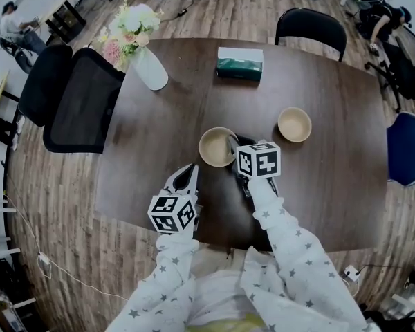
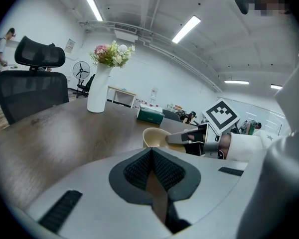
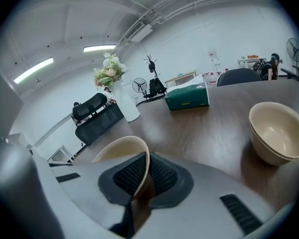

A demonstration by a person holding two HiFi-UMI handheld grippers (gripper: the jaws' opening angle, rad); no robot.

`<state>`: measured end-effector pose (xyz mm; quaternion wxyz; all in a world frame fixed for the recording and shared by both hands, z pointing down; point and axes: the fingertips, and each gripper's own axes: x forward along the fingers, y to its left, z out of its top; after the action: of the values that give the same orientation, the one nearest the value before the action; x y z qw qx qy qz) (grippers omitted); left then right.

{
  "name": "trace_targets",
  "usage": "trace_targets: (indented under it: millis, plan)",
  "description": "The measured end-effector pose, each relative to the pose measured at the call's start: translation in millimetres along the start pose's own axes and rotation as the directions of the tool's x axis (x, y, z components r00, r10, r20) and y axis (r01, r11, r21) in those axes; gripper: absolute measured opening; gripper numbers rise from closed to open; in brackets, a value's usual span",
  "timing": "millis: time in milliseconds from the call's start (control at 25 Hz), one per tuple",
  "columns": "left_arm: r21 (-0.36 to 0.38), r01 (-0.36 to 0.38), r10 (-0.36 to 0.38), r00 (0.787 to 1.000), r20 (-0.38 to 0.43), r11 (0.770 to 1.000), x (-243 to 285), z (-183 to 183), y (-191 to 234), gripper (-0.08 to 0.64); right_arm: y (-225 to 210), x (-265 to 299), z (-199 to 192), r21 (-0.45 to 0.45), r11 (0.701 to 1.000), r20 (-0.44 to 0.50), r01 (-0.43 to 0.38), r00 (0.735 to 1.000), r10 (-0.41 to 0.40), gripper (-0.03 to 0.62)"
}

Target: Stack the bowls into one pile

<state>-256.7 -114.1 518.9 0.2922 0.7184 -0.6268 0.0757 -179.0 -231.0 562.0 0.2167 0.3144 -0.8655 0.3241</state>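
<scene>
Two tan bowls stand on the dark wooden table (image 1: 332,185). The near bowl (image 1: 215,147) sits at mid-table, and my right gripper (image 1: 233,144) is shut on its right rim. In the right gripper view the thin bowl wall (image 3: 120,151) is pinched between the black pads, at my right gripper (image 3: 145,176). The second bowl (image 1: 294,124) (image 3: 276,131) stands apart to the right, empty. My left gripper (image 1: 191,173) (image 2: 150,154) rests near the front-left of the near bowl (image 2: 153,136), shut with nothing in it.
A green tissue box (image 1: 240,63) lies at the table's far side. A white vase of flowers (image 1: 146,57) stands at the far left corner. Black chairs (image 1: 76,99) (image 1: 311,28) and a blue chair (image 1: 408,147) ring the table.
</scene>
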Motion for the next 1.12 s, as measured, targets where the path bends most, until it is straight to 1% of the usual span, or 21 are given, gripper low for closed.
trace_targets:
  millis: [320, 640, 760, 880, 1120]
  plan:
    - [0.032, 0.053, -0.053, 0.999, 0.010, 0.998, 12, 9, -24, 0.026, -21, -33, 23, 0.038, 0.999, 0.086, 0.033, 0.996, -0.036, 0.038]
    - [0.070, 0.113, -0.114, 0.994, 0.008, 0.991, 26, 16, -55, 0.025, -54, -72, 44, 0.092, 0.992, 0.179, 0.088, 0.978, -0.104, 0.038]
    - [0.083, 0.134, -0.135, 0.991, 0.005, 0.988, 32, 18, -65, 0.026, -67, -86, 50, 0.122, 0.986, 0.216, 0.111, 0.967, -0.135, 0.038]
    - [0.093, 0.153, -0.154, 0.988, -0.002, 0.984, 36, 17, -74, 0.026, -83, -99, 53, 0.162, 0.976, 0.257, 0.146, 0.949, -0.184, 0.038]
    - [0.108, 0.190, -0.189, 0.982, -0.019, 0.976, 48, 18, -93, 0.026, -113, -123, 61, 0.222, 0.953, 0.303, 0.206, 0.914, -0.268, 0.038]
